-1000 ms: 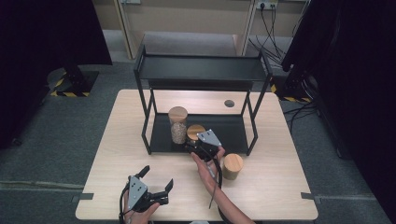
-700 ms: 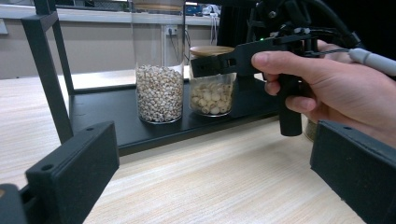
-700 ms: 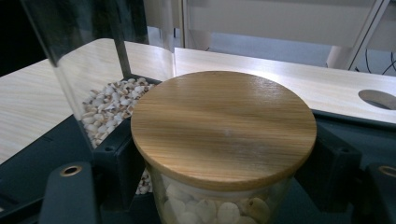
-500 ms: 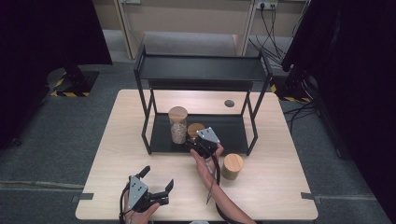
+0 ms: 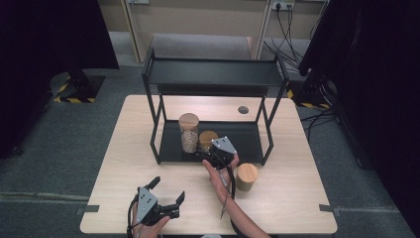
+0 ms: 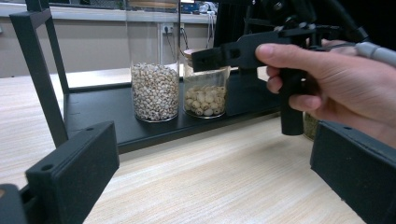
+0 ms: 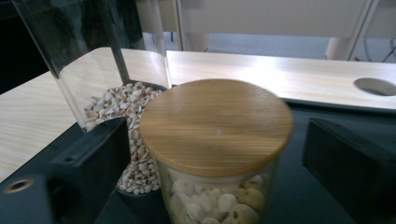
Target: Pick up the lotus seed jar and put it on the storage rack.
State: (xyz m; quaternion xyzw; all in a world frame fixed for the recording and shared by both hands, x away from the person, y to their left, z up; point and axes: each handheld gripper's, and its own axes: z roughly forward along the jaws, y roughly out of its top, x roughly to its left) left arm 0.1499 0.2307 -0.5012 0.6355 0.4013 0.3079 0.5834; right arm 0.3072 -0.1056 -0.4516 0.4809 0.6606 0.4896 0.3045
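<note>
Two jars stand on the rack's point(image 5: 247, 136) lower shelf in the high view: a tall jar point(image 5: 188, 132) and, just right of it, a short jar point(image 5: 207, 139). A third jar point(image 5: 246, 176) waits on the desk point(image 5: 129, 144), just right of the right hand-held gripper point(image 5: 204, 154), so I judge the shelving about two-thirds done. That gripper sits at the short jar. The left hand-held gripper point(image 5: 167, 194) rests near the desk's front edge, spread and empty.

In the left gripper view, its jaws stand wide with bare desk between them; ahead, both jars sit on the shelf.

In the right gripper view, the jaws have just been opening; they flank the short jar's point(image 7: 217, 140) lid without pressing it, so it looks released. The tall jar point(image 7: 119, 93) stands beyond the left jaw.
</note>
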